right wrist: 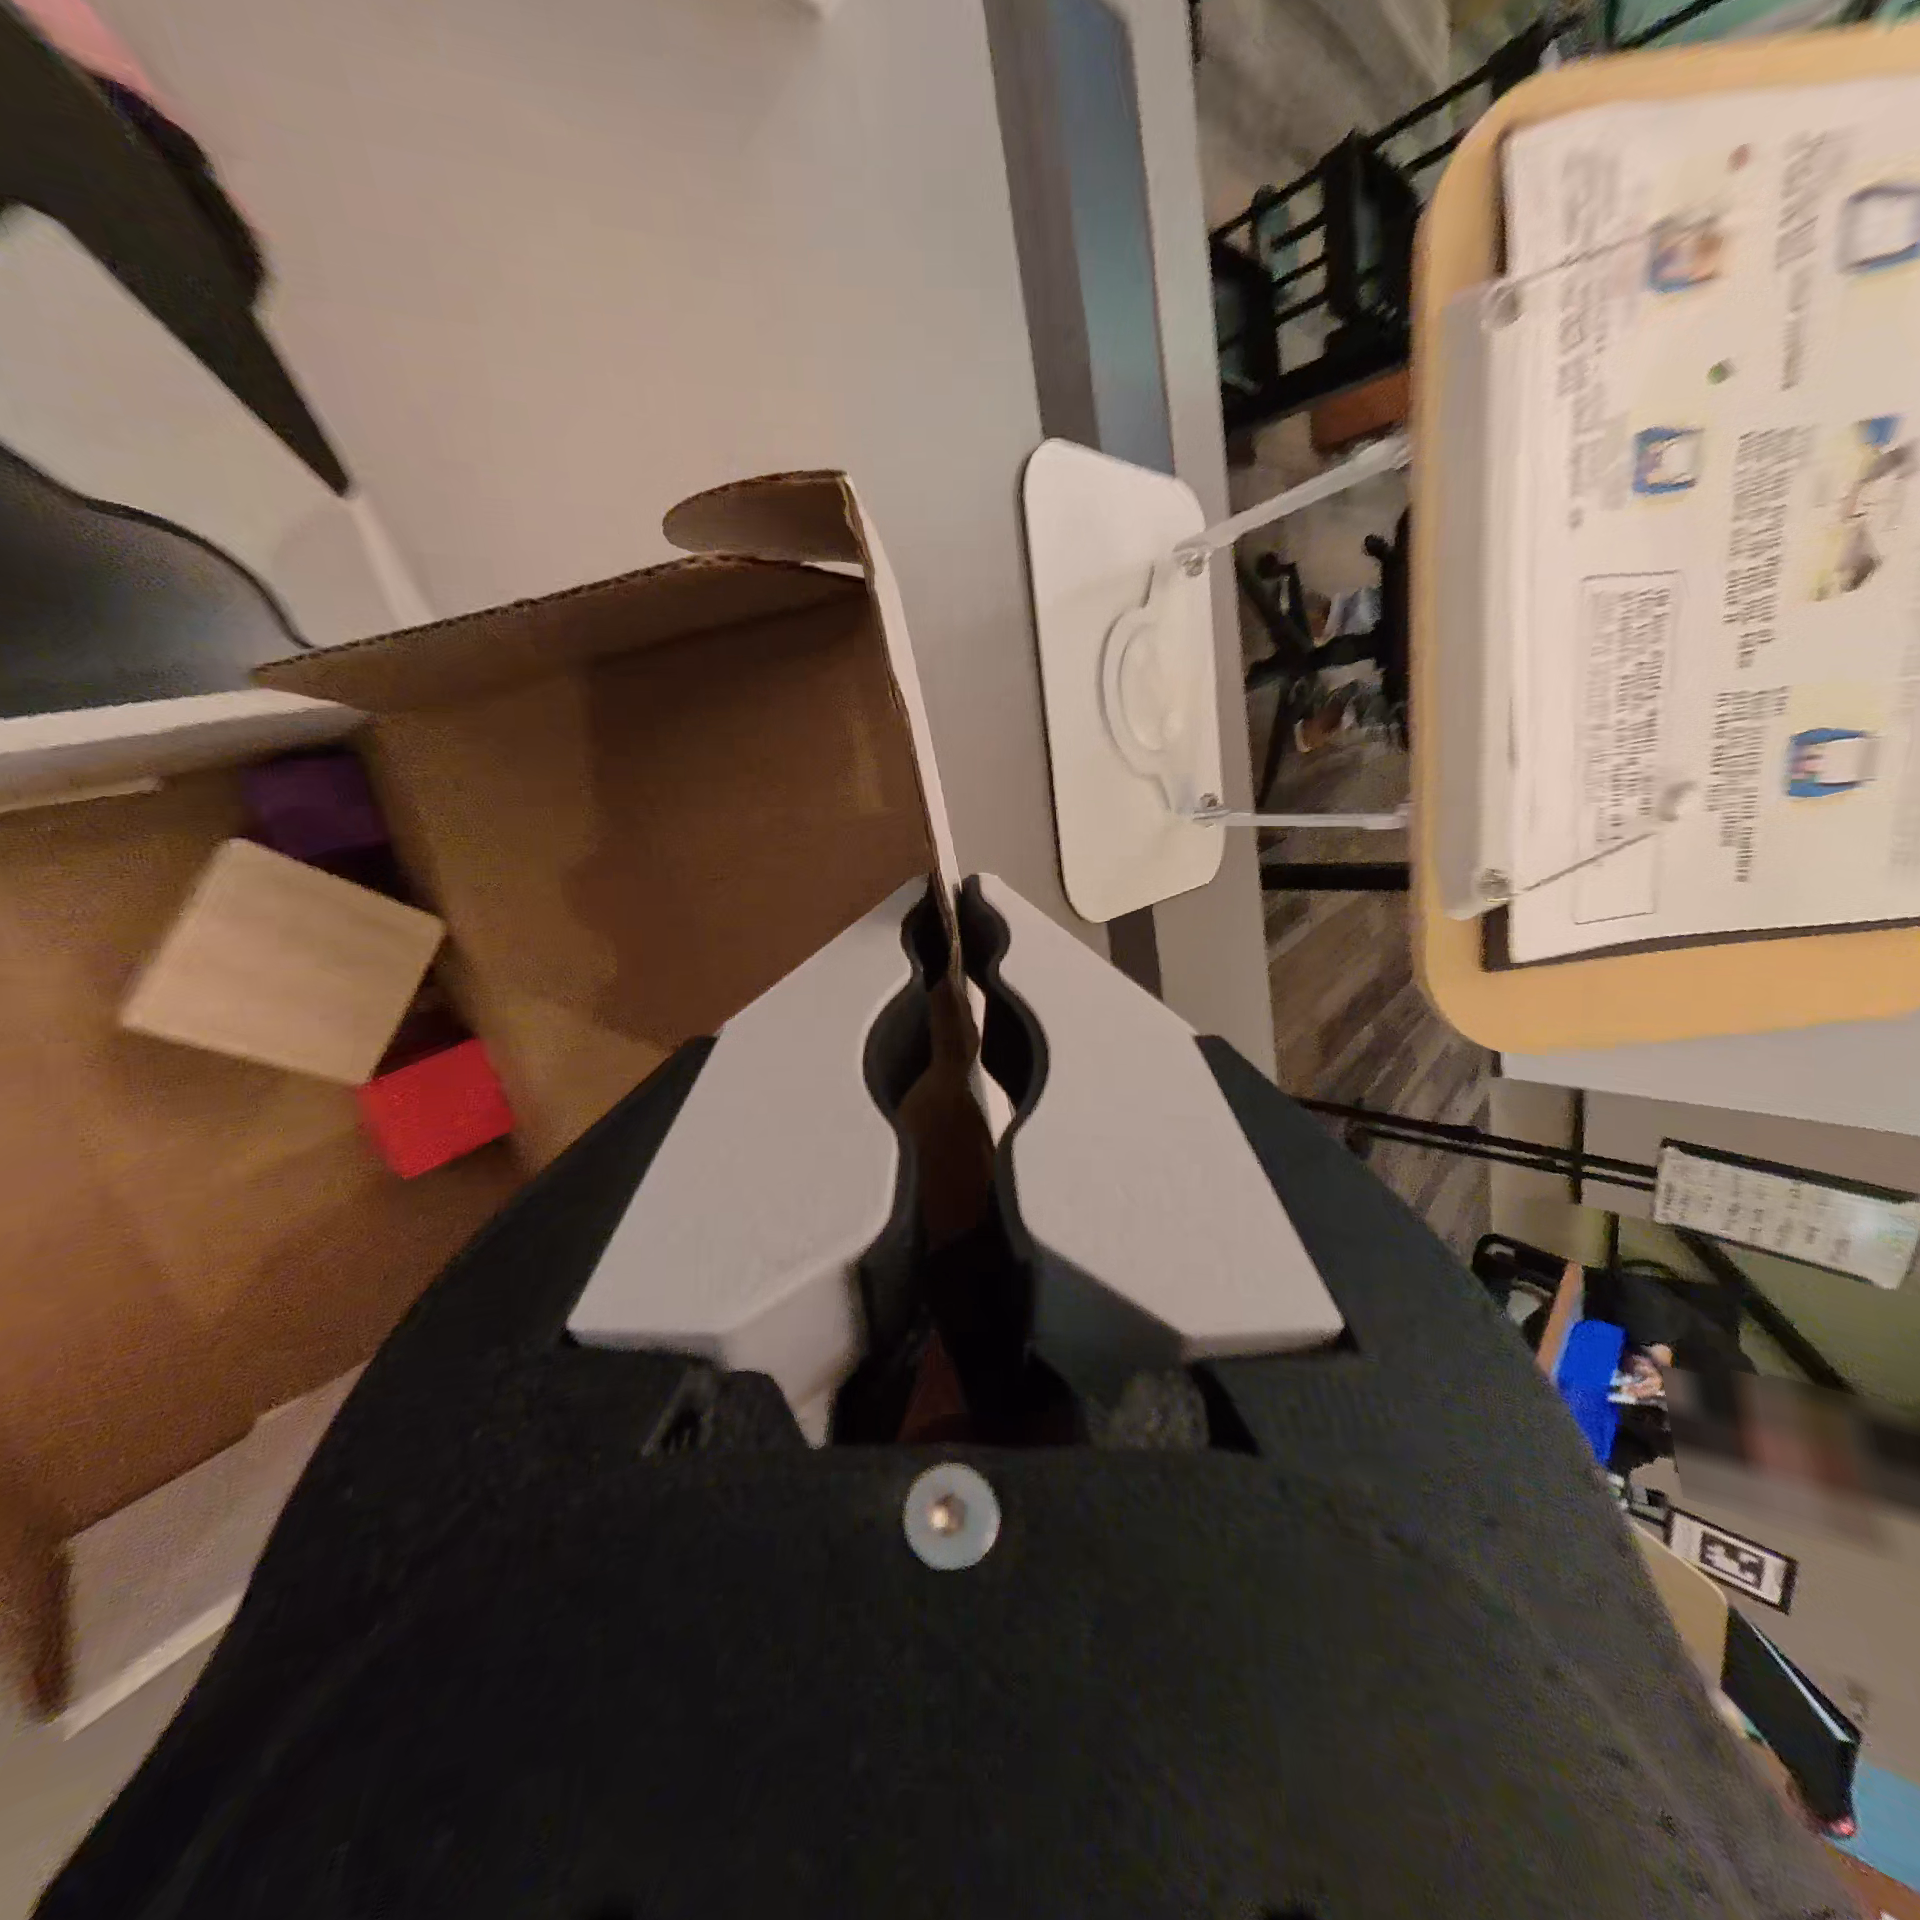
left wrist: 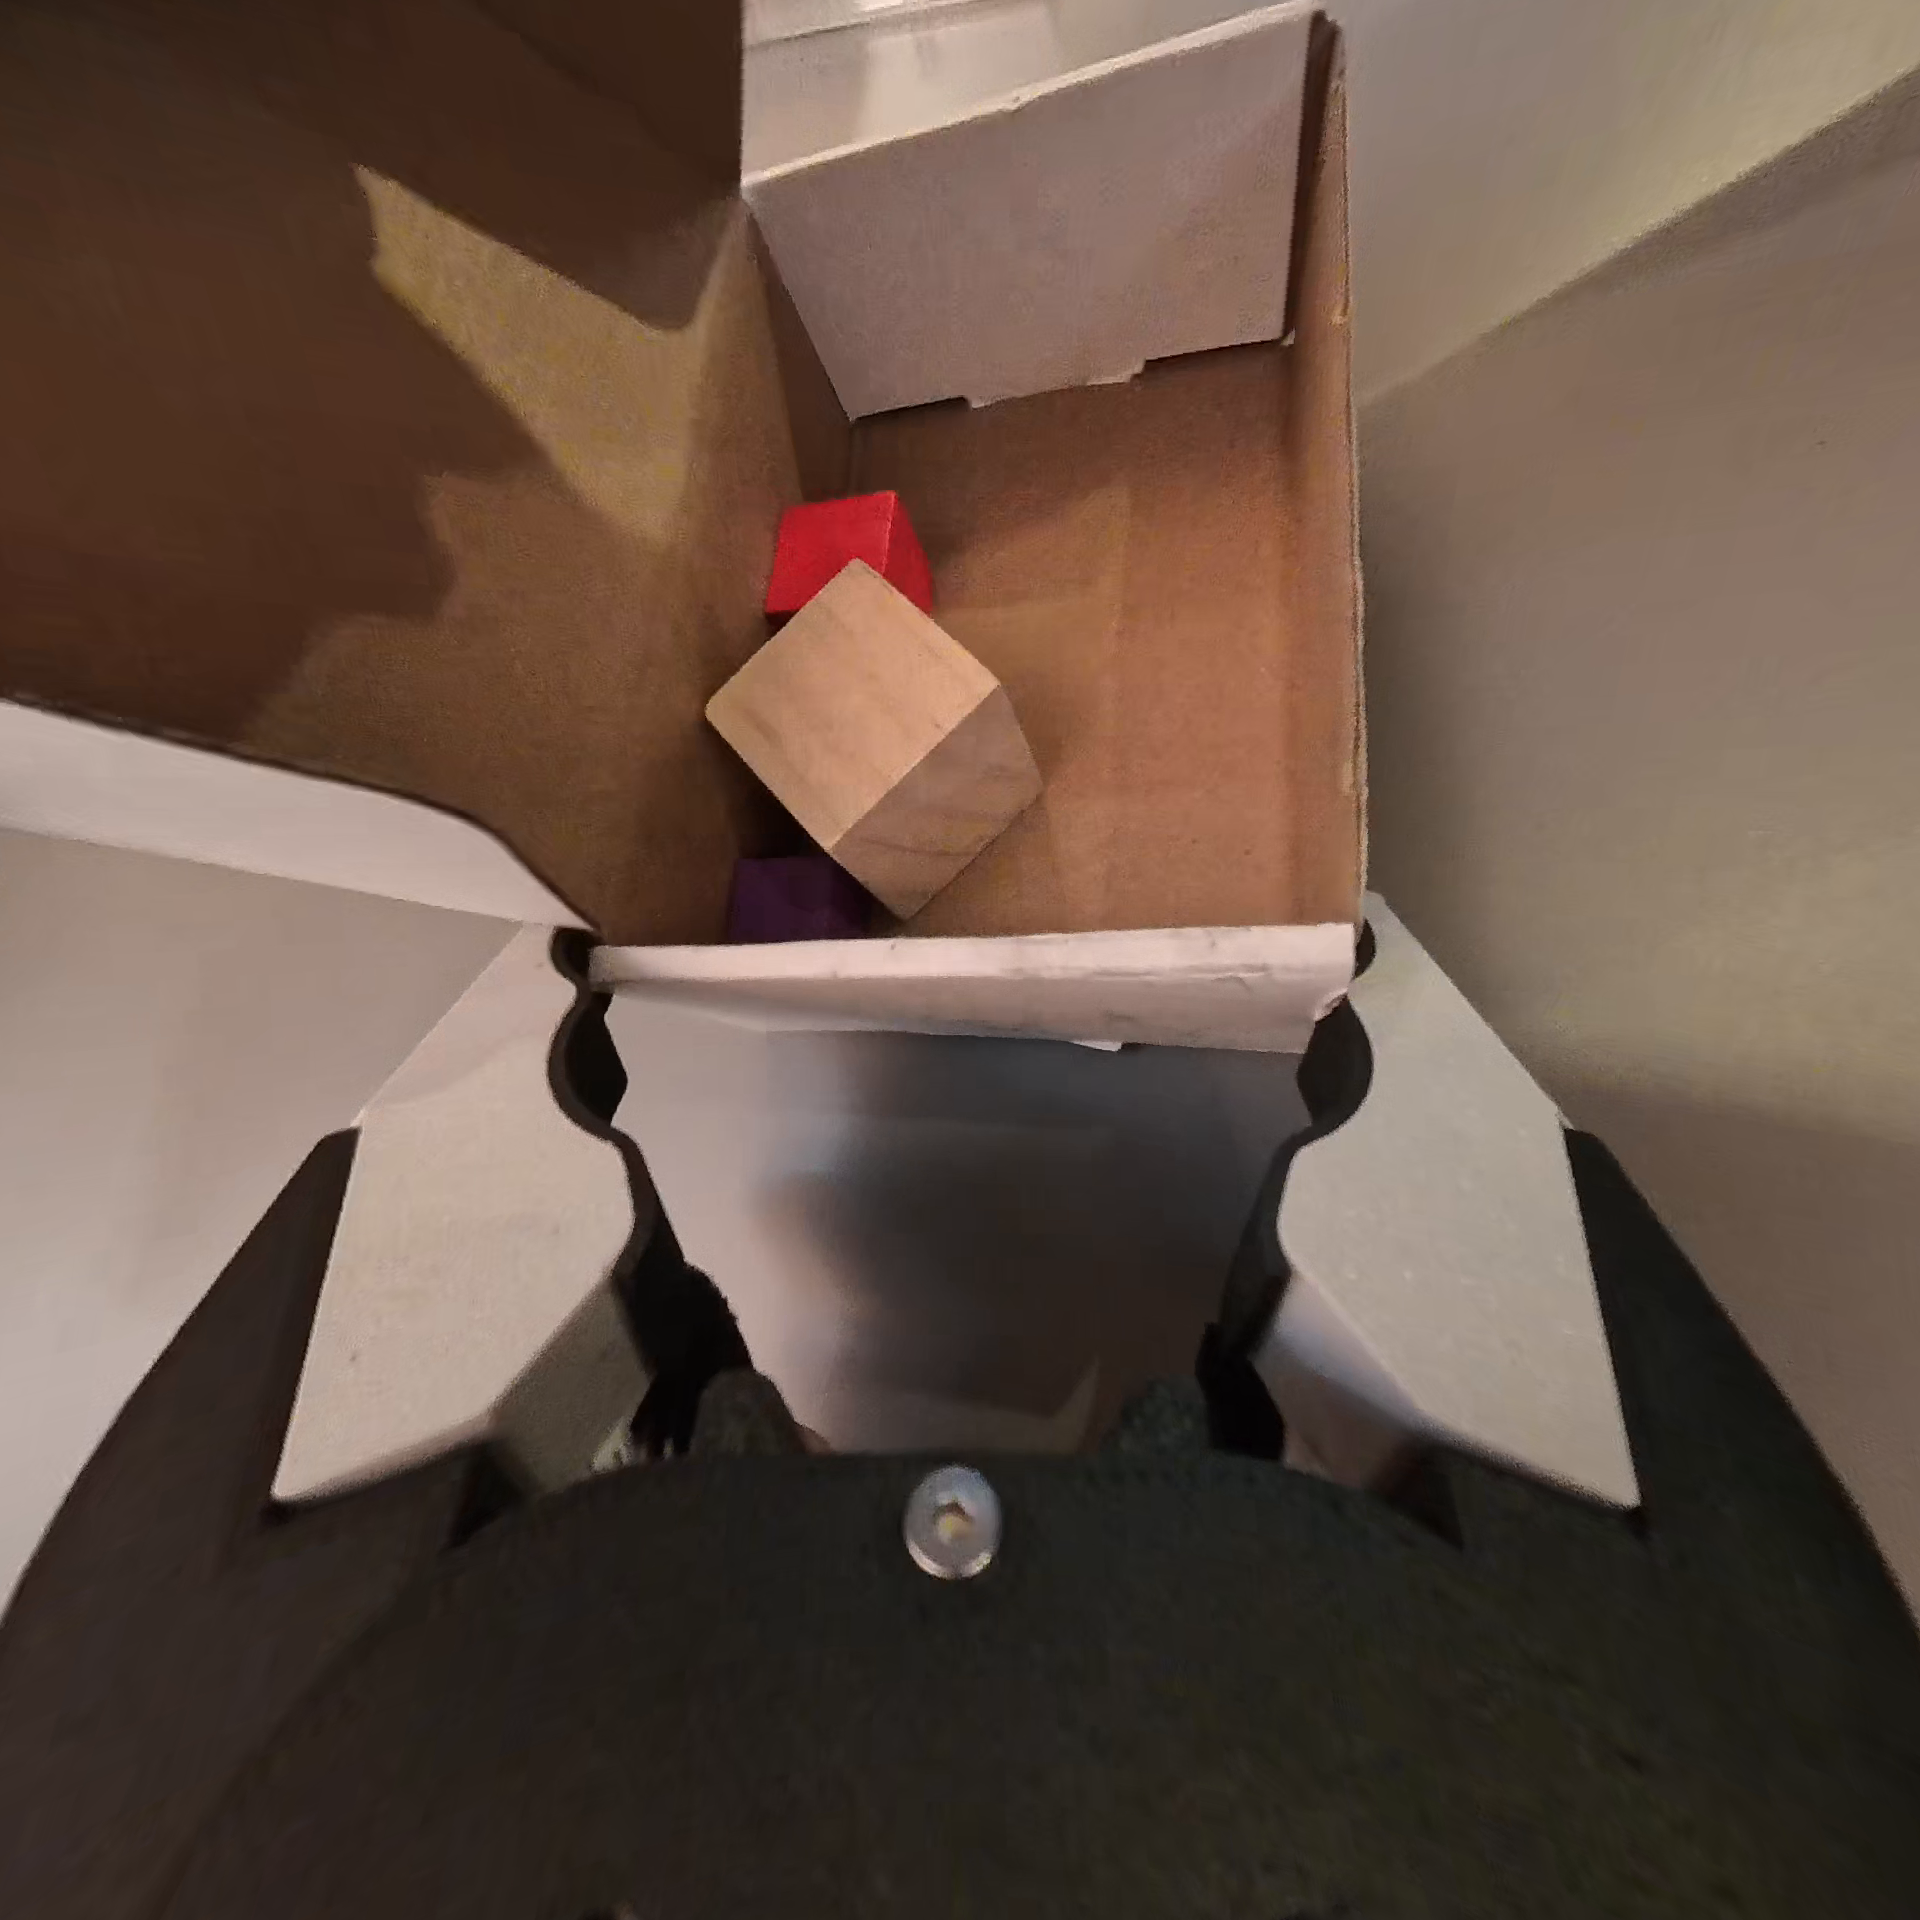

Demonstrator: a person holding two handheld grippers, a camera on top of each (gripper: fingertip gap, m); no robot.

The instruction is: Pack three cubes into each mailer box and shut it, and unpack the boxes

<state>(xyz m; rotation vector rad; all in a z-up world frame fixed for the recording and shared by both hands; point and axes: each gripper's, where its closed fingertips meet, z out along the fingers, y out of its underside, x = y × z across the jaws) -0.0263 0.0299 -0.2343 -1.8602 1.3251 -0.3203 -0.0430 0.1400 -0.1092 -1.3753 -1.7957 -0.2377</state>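
An open mailer box [left wrist: 1143, 644], white outside and brown inside, holds a plain wooden cube [left wrist: 862, 717], a red cube [left wrist: 842, 551] behind it and a purple cube [left wrist: 790, 899] partly hidden under it. My left gripper [left wrist: 966, 951] is spread wide, its fingertips pressed against both sides of the box's near wall. My right gripper [right wrist: 956, 894] is shut on the edge of the box's raised lid [right wrist: 675, 748]. The right wrist view also shows the wooden cube [right wrist: 281, 956], red cube [right wrist: 436, 1107] and purple cube [right wrist: 307, 805] in the box.
The box sits on a white table [left wrist: 1662, 727]. Beyond the lid, a white stand base [right wrist: 1122, 675] with a clear holder carries a printed sheet on a board [right wrist: 1662, 520] near the table's edge. Chairs and floor lie past that edge.
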